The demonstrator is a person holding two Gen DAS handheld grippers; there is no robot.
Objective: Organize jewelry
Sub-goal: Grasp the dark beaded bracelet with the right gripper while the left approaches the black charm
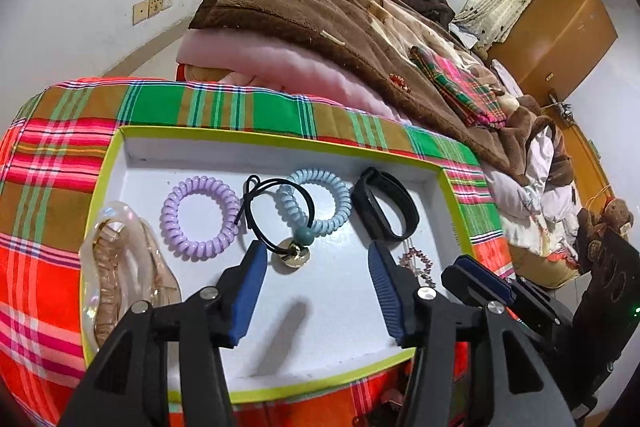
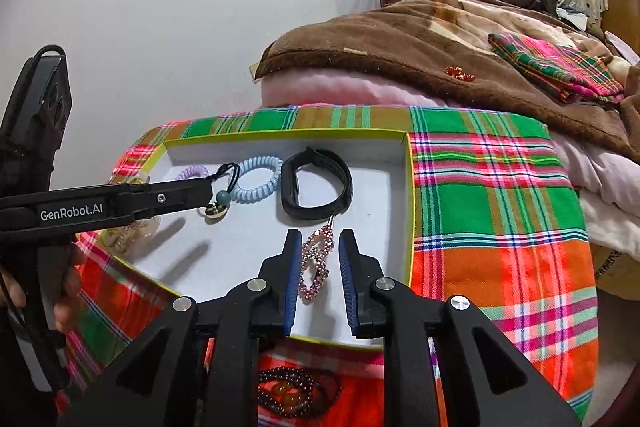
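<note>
In the white tray (image 1: pixel 400 359), the left tongs (image 1: pixel 316 259) are held wide open and empty near the black hair tie (image 1: pixel 276 211). The rhinestone clip (image 2: pixel 316 267) is straddled by the right tongs (image 2: pixel 318 239), half open, ungripped. Its long axis points away toward the black band (image 2: pixel 316 183); snagging that band is judged possible.
</note>
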